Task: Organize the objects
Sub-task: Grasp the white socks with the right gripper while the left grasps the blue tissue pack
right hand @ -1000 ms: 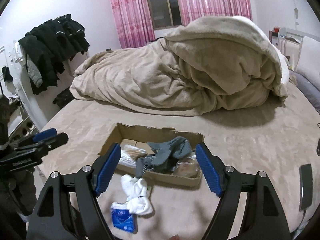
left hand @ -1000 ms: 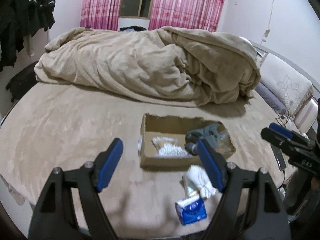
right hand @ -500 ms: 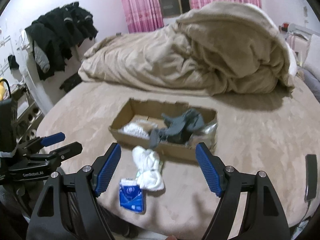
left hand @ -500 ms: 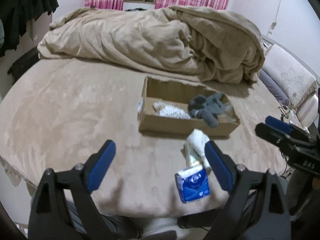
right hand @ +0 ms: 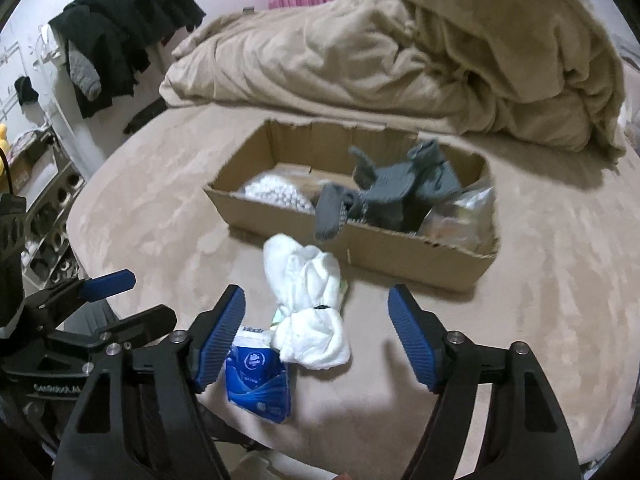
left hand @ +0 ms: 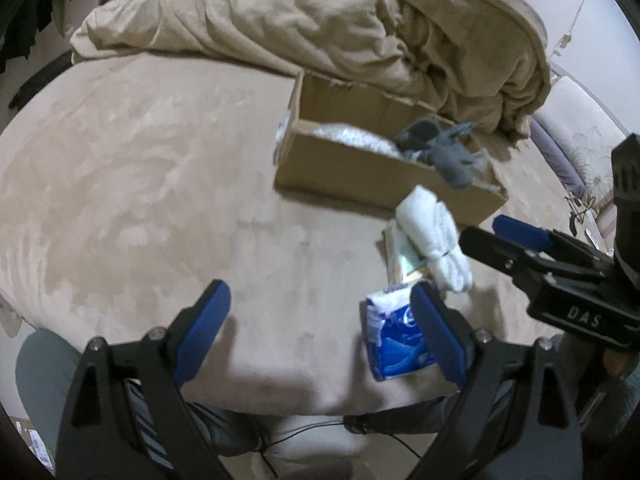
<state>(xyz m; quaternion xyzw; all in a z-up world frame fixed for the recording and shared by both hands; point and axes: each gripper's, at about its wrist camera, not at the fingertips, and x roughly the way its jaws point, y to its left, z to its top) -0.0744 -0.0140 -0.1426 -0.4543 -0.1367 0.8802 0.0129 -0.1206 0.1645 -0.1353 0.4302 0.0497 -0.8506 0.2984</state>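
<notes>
An open cardboard box (right hand: 420, 258) (left hand: 352, 178) sits on the beige bed; grey socks (right hand: 396, 192) (left hand: 444, 152) and a white bag (right hand: 276, 194) lie in it. In front of it lie rolled white socks (right hand: 312, 308) (left hand: 432, 236) on a greenish packet (left hand: 400, 256), and a blue tissue pack (right hand: 260, 380) (left hand: 394, 340). My left gripper (left hand: 320, 324) is open and empty, low near the bed's front edge, its right finger over the tissue pack. My right gripper (right hand: 318, 338) is open and empty, with the white socks between its fingers' line.
A heaped beige duvet (right hand: 400, 52) fills the bed behind the box. Dark clothes (right hand: 120, 28) hang on the left wall above shelves (right hand: 52, 200). Pillows (left hand: 580, 144) lie at the right. The person's legs (left hand: 240, 428) are below the bed edge.
Both grippers have tilted down and moved closer to the items in front of the box. The right gripper now frames the white socks. Both stayed open.
</notes>
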